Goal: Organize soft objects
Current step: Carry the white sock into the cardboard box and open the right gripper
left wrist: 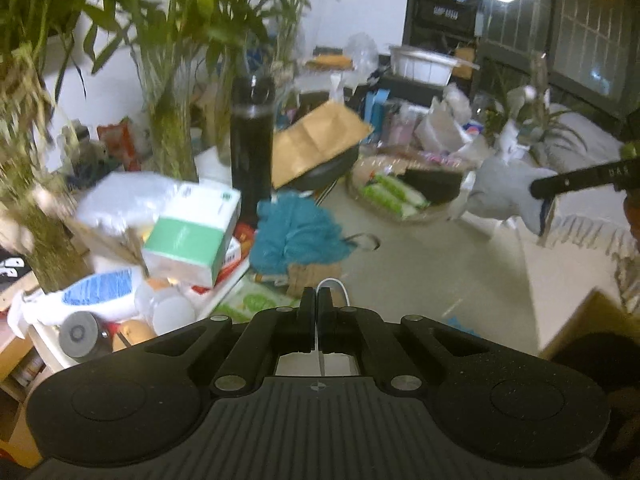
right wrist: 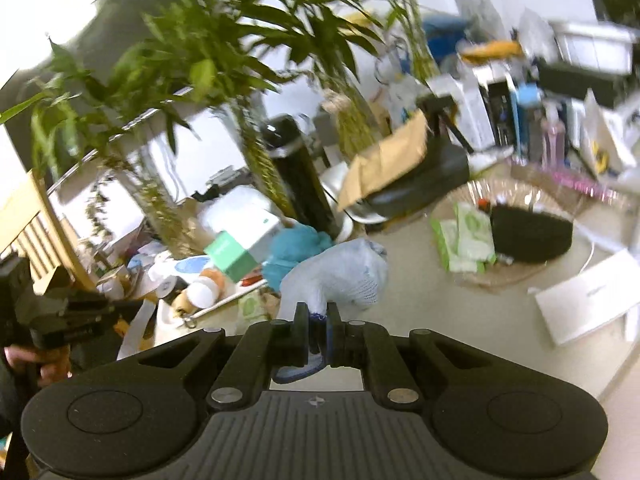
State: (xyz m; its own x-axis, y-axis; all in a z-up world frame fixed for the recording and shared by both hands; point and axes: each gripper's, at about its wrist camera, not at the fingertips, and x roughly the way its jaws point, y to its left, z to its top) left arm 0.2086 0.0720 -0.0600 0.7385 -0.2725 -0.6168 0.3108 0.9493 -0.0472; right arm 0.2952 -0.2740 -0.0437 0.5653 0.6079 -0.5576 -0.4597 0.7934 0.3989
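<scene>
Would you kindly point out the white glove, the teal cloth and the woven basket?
white glove (right wrist: 340,272), right wrist view, on its knitted palm.
teal cloth (left wrist: 296,232), left wrist view, on its crumpled middle.
woven basket (left wrist: 356,188), left wrist view, on its left rim.

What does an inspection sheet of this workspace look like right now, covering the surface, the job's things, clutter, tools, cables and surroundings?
Surface: pale table, bare in the middle, crowded along its edges.
Job's things: white knit glove hangs from the right tool; teal fluffy cloth lies on the table.
Clutter: tissue box, black bottle, brown paper bag, clear tray with green packs.
Tools: left tool shut, holding nothing; right tool shut on the glove's cuff.
Cables: white cable just beyond the left tool.
Surroundings: leafy plants, dark window, stacked boxes behind.
</scene>
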